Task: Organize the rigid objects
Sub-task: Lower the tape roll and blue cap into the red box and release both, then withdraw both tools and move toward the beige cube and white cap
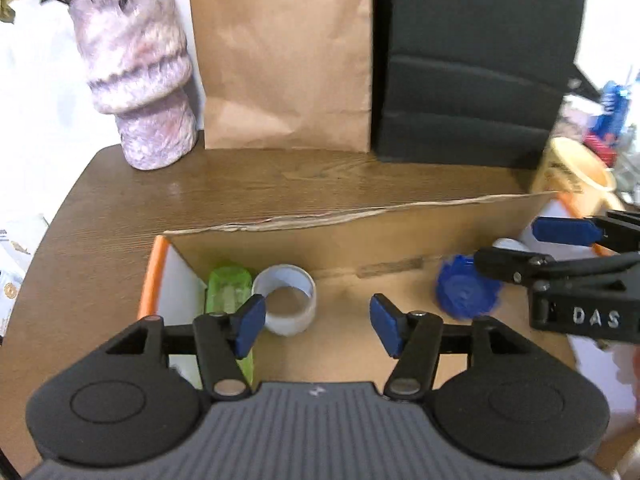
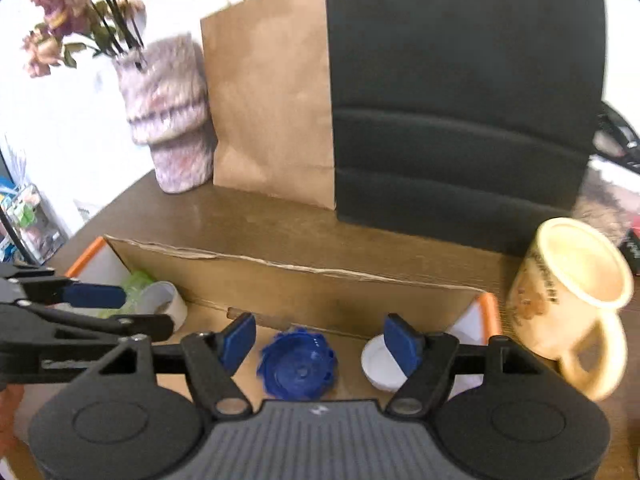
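Box (image 1: 360,236) is the reference: shallow cardboard tray with orange-edged side walls, sitting on the brown wooden table (image 1: 120,208), long side running left-right. Far left inside it, against the left wall, a green translucent bottle (image 1: 228,292) lies flat, long axis running front-to-back away from the camera; which end is the cap I cannot tell. Just right of it, touching or nearly so, a white tape roll (image 1: 286,300) stands on its rim-face, hole pointing up. Left gripper (image 1: 318,326) hovers over the near-left part of the box, jaws spread wide, nothing between the blue pads (image 1: 250,326). Right of box centre, a blue ridged cap (image 2: 298,366) lies flat on the box floor, open side up. Right gripper (image 2: 320,344) hangs directly above it, jaws released and straddling the cap with clearance on both sides, not gripping. Right again, near the box's right wall, a small white cap (image 2: 380,364) lies flat, partly hidden by the right-hand pad (image 2: 402,344). Outside the box past its right wall, a cream mug (image 2: 576,292) stands tilted in the fisheye view, handle toward the camera. Behind the box, left to right: mottled purple vase (image 1: 138,72) with flowers, brown paper bag (image 1: 284,56), black box (image 1: 476,60).
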Demonstrator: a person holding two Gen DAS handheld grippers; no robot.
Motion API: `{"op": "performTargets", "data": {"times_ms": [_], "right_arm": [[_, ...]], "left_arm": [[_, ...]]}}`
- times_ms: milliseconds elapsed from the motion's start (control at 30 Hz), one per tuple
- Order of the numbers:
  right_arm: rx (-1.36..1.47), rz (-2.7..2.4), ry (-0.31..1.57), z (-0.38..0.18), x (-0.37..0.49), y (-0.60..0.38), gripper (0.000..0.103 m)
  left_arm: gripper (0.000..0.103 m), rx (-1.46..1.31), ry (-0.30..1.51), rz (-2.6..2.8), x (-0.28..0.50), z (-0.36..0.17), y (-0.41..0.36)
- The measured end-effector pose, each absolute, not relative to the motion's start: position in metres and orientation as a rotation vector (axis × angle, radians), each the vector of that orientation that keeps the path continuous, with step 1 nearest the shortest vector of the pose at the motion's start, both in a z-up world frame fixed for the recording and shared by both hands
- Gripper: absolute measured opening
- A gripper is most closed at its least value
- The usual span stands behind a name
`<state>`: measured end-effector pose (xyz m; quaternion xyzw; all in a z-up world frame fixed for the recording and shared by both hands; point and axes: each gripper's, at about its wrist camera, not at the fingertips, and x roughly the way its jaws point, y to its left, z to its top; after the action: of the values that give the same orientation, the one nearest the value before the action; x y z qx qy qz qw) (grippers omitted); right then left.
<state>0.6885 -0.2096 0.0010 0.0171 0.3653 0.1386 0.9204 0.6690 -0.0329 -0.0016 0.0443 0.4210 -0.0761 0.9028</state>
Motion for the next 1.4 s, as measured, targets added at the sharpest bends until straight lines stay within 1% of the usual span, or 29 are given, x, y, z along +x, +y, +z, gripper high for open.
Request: {"op": "performTargets", "data": {"times_ms": [167,300,333,367,400,500,567,667,800,1000,1167,1300,1400], "right_arm": [[0.012,0.285,0.684,0.041,0.636,-0.219,0.071],[-0.033,0.284,0.591,0.073,0.575,-0.224,0.076],[-0.045,0.280,0.563,0.080,0.558,-0.225,0.076],[-0.053,0.276,0.530,0.085,0.539,-0.226,0.078],[-0.058,0.277,0.500,0.090,0.519,-0.229,0.081],[-0.059,0.276,0.404,0.097,0.458,-0.236,0.084],[-0.042,0.270,0.356,0.095,0.419,-0.240,0.086],[-0.036,0.277,0.315,0.080,0.365,-0.242,0.087],[-0.029,0.269,0.285,0.056,0.300,-0.240,0.090],[0.025,0.257,0.279,0.021,0.220,-0.240,0.090],[0.040,0.245,0.265,-0.002,0.169,-0.237,0.091],[0.033,0.243,0.261,-0.011,0.145,-0.235,0.091],[0.029,0.247,0.244,-0.010,0.134,-0.237,0.091]], "left_arm": [[0.069,0.087,0.786,-0.163,0.616,0.044,-0.028],[0.069,0.087,0.681,-0.116,0.561,0.078,-0.022],[0.069,0.090,0.640,-0.099,0.542,0.086,-0.019],[0.073,0.085,0.594,-0.083,0.522,0.092,-0.015],[0.074,0.081,0.552,-0.068,0.503,0.096,-0.012],[0.076,0.088,0.434,-0.030,0.437,0.102,-0.004],[0.077,0.093,0.370,-0.016,0.394,0.100,-0.002],[0.082,0.072,0.292,-0.015,0.330,0.093,-0.001],[0.086,0.056,0.230,-0.009,0.261,0.076,-0.001],[0.088,0.068,0.184,-0.009,0.179,0.043,-0.001],[0.090,0.041,0.182,-0.009,0.137,0.024,0.000],[0.091,0.009,0.238,-0.054,0.126,0.012,0.003],[0.091,0.013,0.229,-0.052,0.120,0.011,-0.002]]}}
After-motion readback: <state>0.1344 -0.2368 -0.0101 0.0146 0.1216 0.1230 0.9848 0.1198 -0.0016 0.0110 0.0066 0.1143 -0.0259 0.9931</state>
